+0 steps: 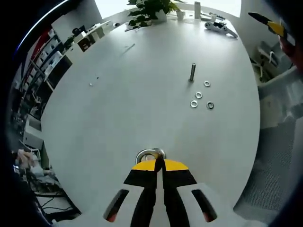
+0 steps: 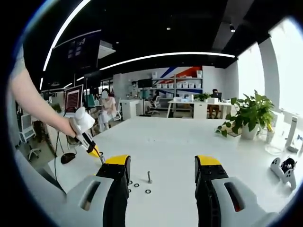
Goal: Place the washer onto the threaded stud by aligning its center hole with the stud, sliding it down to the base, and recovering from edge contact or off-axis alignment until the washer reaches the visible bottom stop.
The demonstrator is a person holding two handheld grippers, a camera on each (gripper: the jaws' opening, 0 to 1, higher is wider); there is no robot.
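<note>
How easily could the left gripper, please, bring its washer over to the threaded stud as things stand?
Probably easily: the left gripper is shut on a washer, and bare table lies between it and the upright threaded stud.

Left gripper (image 1: pixel 160 166): black jaws, yellow tips, white housing with slotted openings. Right gripper (image 2: pixel 162 168): identical colouring, same slotted white housing.

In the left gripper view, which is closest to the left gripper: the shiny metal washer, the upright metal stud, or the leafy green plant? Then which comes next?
1. Shiny metal washer, pinched at the left gripper tips.
2. Upright metal threaded stud, mid-table, loose washers beside it.
3. Leafy green plant, at the white table's far edge.
</note>
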